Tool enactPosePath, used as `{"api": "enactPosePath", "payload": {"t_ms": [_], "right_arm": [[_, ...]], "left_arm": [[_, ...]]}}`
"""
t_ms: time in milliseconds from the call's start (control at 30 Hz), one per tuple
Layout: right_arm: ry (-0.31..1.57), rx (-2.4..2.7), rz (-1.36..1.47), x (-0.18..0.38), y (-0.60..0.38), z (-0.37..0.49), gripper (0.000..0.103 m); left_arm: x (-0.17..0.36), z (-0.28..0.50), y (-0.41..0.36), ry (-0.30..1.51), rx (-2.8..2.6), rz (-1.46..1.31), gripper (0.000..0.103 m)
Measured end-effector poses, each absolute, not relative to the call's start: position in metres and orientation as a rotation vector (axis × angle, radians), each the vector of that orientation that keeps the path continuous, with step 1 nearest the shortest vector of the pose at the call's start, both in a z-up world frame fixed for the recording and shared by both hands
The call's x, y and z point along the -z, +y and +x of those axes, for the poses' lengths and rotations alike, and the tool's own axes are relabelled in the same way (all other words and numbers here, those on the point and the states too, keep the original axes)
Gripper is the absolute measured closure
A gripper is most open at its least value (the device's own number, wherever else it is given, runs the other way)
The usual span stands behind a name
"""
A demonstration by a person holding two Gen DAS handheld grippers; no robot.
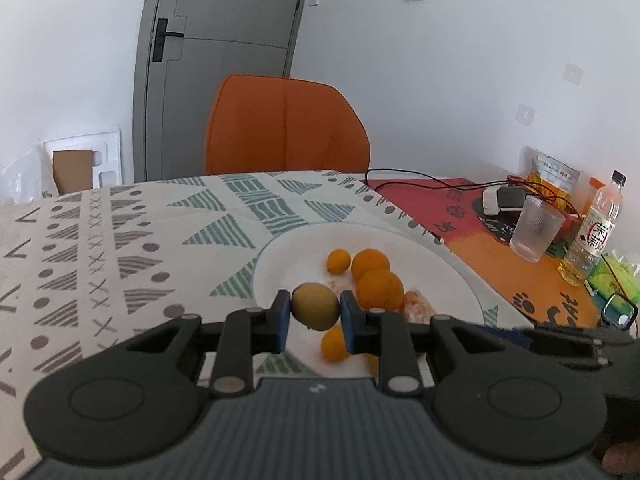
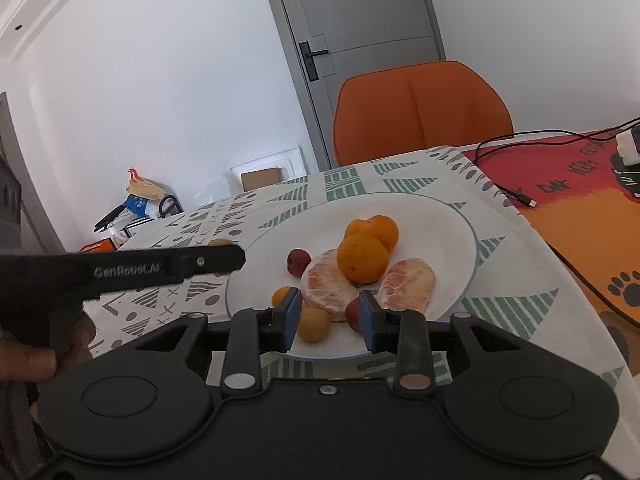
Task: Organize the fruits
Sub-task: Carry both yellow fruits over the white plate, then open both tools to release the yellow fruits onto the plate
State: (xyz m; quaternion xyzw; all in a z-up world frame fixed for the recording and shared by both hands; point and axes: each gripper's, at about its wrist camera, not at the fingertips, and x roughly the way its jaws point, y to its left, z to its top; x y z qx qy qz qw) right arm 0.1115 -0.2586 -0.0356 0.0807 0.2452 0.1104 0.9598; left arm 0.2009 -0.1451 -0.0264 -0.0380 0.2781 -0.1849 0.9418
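My left gripper (image 1: 315, 312) is shut on a greenish-brown kiwi (image 1: 315, 305) and holds it above the near rim of a white plate (image 1: 436, 260). On the plate lie oranges (image 1: 379, 286), small kumquats (image 1: 338, 261) and peeled pomelo pieces (image 1: 418, 306). In the right wrist view the same plate (image 2: 448, 220) holds two oranges (image 2: 362, 258), two peeled pomelo pieces (image 2: 408, 284), a red fruit (image 2: 298, 261) and small yellow fruits (image 2: 314, 323). My right gripper (image 2: 329, 316) is open and empty over the plate's near edge. The left gripper's body (image 2: 132, 268) reaches in from the left.
The plate sits on a patterned tablecloth (image 1: 120, 240). To the right lies an orange and red mat (image 1: 500, 248) with a glass (image 1: 536, 232), a bottle (image 1: 592, 232), snack bags and cables. An orange chair (image 1: 286, 124) stands behind the table.
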Motion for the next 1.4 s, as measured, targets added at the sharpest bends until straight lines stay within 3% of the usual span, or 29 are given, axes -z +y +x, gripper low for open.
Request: {"api": "enactPosePath", "payload": {"t_ms": [200,400,567,700,867,1033,1400], "right_arm": [[0.497,-0.212,0.177,0.036,-0.266,0.111,0.068],[0.495,-0.216,0.191,0.034,-0.269,0.11,0.063],[0.485,-0.223,0.191,0.031,-0.266,0.106,0.054],[0.476,-0.231,0.185,0.026,-0.263,0.101,0.052],[0.456,-0.241,0.179,0.019,-0.259,0.094,0.039],[0.436,-0.255,0.17,0.013,-0.253,0.087,0.024],[0.413,-0.29,0.154,0.003,-0.241,0.071,0.011]], "left_arm": [[0.017,0.204,-0.152,0.542,0.374,-0.062,0.078],[0.018,0.196,-0.151,0.562,0.358,-0.034,0.068],[0.016,0.187,-0.137,0.562,0.321,-0.047,0.041],[0.011,0.177,-0.126,0.552,0.289,-0.057,0.028],[0.002,0.162,-0.113,0.523,0.257,-0.062,0.017],[-0.006,0.147,-0.099,0.502,0.226,-0.082,0.013],[-0.017,0.116,-0.07,0.461,0.164,-0.123,0.013]]}}
